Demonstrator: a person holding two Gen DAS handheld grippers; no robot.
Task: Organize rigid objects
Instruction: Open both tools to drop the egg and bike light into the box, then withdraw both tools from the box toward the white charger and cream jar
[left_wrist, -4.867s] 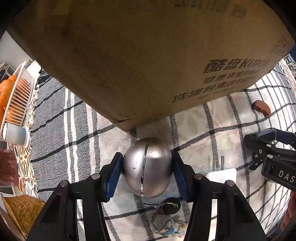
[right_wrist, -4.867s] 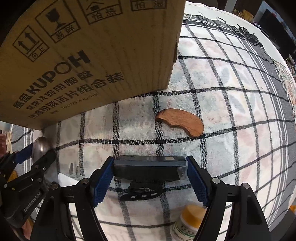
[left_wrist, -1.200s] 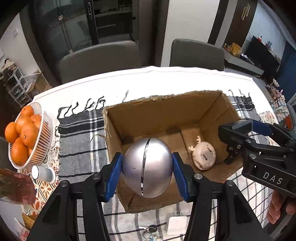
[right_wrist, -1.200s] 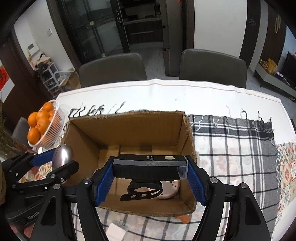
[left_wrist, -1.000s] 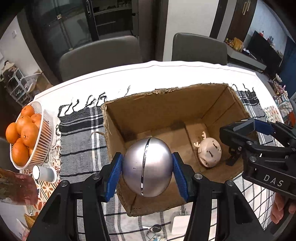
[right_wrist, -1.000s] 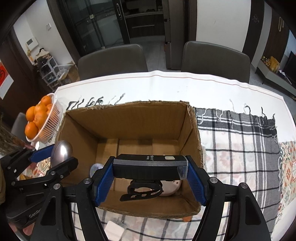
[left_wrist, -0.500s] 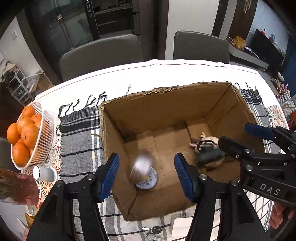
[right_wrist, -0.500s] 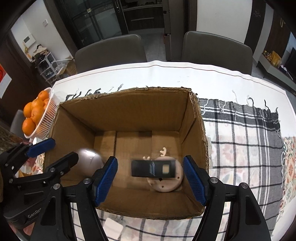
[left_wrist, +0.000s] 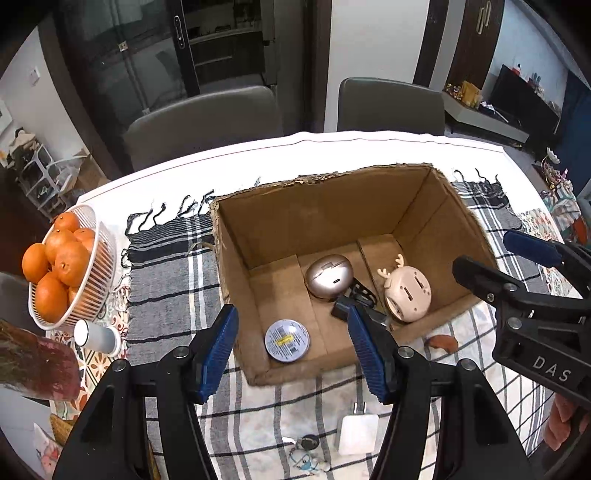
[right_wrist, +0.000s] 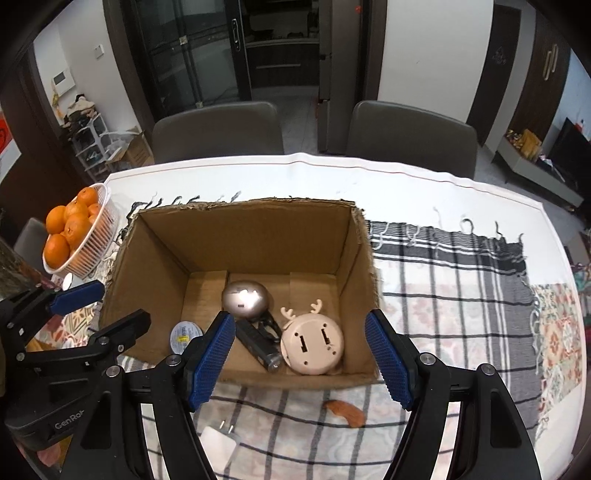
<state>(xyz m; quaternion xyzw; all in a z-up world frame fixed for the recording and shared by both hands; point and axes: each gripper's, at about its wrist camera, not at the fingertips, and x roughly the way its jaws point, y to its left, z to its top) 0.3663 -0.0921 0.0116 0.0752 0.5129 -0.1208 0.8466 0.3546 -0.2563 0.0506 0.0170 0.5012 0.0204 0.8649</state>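
Silver ball (left_wrist: 328, 275) and flashlight (right_wrist: 258, 345) dropped into box (left_wrist: 236, 258) (beside deer toy (left_wrist: 407, 293)); both hand-held grippers gape empty.

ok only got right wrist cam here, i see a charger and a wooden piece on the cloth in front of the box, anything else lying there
observer: yes, the left wrist view shows a keychain with a small figurine on the plaid cloth, just left of the white charger.
operator: and that round thing, half hidden for me
observer: it is a round tin, lying flat with its label up on the floor of the cardboard box, close to the near wall and apart from the other items.
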